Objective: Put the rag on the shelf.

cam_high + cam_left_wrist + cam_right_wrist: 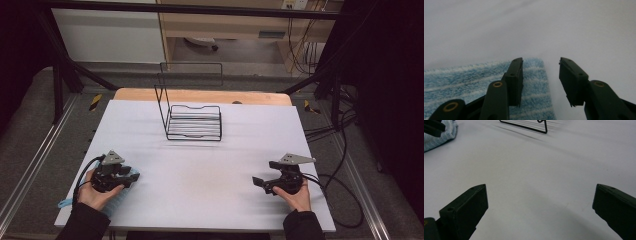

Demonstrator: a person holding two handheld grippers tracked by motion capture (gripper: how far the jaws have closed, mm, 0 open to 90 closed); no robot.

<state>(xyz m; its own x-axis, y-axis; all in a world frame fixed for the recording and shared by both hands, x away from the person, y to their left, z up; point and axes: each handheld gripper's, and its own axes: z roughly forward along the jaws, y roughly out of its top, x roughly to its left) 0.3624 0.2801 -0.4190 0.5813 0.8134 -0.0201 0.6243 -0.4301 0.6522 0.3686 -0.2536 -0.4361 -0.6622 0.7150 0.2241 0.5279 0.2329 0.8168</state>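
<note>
**Left gripper lining up on towel corner**

High view: left gripper [131, 176] over blue striped towel [67, 202] at table's [200, 150] near-left edge; right gripper [260, 183] idle.

Left gripper view: jaws half-wide, straddling the towel's [474, 80] edge, nothing pinched. Next, likely: lower, pinch.

Right gripper view: jaws wide, empty; wire rack [529, 126] beyond.

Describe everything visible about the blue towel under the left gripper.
The towel is fluffy terry cloth, light blue with thin pale stripes, and lies flat on the white table at its near left corner, partly beneath the person's left hand. The left gripper sits over its edge: one jaw is above the cloth near its corner, the other over bare table, with a gap between them. Whether a jaw touches the cloth cannot be told.
</note>
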